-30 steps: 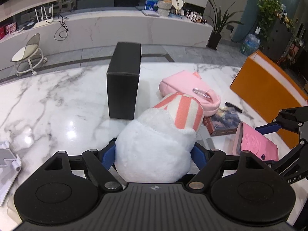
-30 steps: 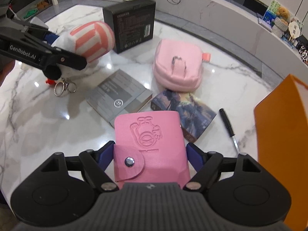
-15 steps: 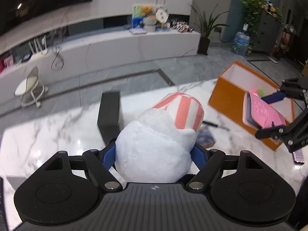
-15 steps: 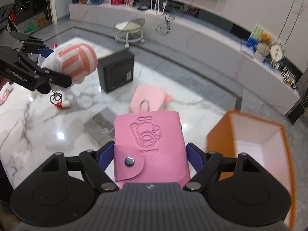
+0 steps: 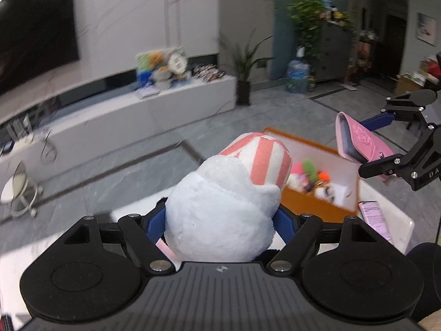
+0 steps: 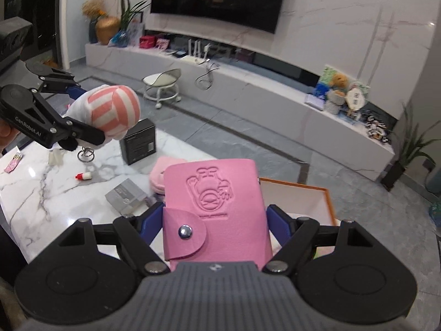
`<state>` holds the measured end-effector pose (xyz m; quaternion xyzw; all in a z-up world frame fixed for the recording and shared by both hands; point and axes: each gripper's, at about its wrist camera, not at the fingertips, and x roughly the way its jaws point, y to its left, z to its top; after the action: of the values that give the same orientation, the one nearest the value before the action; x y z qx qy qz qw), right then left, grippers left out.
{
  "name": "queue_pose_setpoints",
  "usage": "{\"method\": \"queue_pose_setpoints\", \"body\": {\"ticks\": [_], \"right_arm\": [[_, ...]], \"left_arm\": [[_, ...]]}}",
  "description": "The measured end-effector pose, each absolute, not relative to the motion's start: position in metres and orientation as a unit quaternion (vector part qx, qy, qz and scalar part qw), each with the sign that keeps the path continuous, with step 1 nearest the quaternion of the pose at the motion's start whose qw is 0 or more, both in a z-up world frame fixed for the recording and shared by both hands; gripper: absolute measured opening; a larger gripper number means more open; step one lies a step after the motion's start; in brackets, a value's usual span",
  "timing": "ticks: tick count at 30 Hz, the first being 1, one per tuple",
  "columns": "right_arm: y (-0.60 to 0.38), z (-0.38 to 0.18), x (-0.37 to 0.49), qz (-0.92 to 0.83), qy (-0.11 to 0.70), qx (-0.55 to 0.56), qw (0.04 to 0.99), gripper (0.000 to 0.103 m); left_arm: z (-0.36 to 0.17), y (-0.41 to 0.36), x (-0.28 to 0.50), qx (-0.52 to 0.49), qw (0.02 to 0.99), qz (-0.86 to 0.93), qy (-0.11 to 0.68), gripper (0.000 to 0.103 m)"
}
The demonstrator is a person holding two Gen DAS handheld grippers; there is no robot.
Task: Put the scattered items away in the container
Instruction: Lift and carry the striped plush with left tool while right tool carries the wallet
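My left gripper [image 5: 220, 220] is shut on a white plush toy [image 5: 220, 215] with a pink-and-white striped end and holds it in the air before the orange box [image 5: 311, 201]. The box holds several small colourful items. My right gripper [image 6: 215, 218] is shut on a pink snap wallet [image 6: 215, 207], raised over the near corner of the orange box [image 6: 328, 198]. The wallet also shows in the left wrist view [image 5: 361, 143], above the box's right side. The plush also shows in the right wrist view [image 6: 110, 113], with a key ring hanging below.
On the marble table [image 6: 41, 193] lie a black box [image 6: 137, 144], a pink pouch [image 6: 162, 173], a grey booklet [image 6: 125, 197] and a small red-and-white item [image 6: 84, 176]. A phone [image 5: 374, 218] lies beside the orange box.
Both grippers have risen and swung toward the orange box with their loads. The plush is now in front of the box and the wallet is above it.
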<state>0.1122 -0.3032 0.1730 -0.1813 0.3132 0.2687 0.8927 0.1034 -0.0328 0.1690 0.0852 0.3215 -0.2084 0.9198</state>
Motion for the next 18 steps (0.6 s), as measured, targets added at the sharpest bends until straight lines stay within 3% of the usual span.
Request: {"method": "queue_pose_setpoints", "body": {"ticks": [18], "right_arm": [[-0.414,0.174,0.084,0.218,0.323,-0.162,0.907,0.081]], "left_arm": [[0.162,-0.148,0.132,0.118,0.892,-0.311,0.306,0.092]]}}
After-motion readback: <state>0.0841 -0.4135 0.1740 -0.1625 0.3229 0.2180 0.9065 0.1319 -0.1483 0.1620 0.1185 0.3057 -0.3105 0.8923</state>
